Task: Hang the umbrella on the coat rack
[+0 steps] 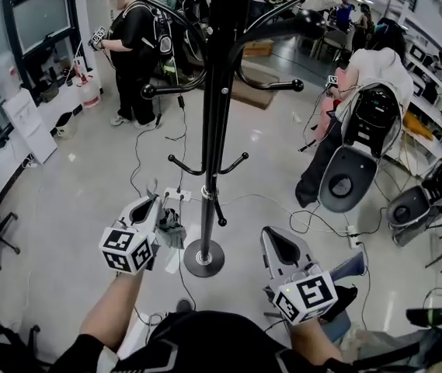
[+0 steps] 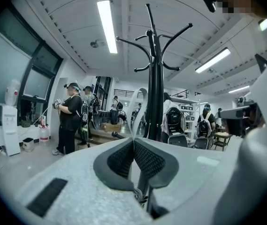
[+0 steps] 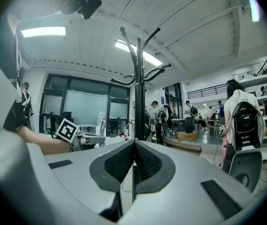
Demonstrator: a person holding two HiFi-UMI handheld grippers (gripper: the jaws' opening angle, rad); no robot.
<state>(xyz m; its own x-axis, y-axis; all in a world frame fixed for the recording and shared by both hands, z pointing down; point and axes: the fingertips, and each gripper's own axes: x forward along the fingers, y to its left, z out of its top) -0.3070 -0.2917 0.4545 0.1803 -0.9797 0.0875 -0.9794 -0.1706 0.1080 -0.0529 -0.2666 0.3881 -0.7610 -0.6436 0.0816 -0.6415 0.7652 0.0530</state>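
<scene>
Standing on the pale floor (image 1: pixel 73 200) of an open workroom, the black coat rack (image 1: pixel 217 115) is located between and just ahead of both tongs. The left tongs (image 2: pixel 133 142) are closed tip to tip, with nothing gripped. The right tongs (image 3: pixel 134 142) are likewise closed and empty. The umbrella cannot be made out in any view. Both tongs are held low on bare forearms (image 1: pixel 116 309) and pointed at the rack's round base (image 1: pixel 203 258). Cables (image 1: pixel 283 202) are trailed across the floor, and other people (image 1: pixel 135 45) are stationed beyond.
</scene>
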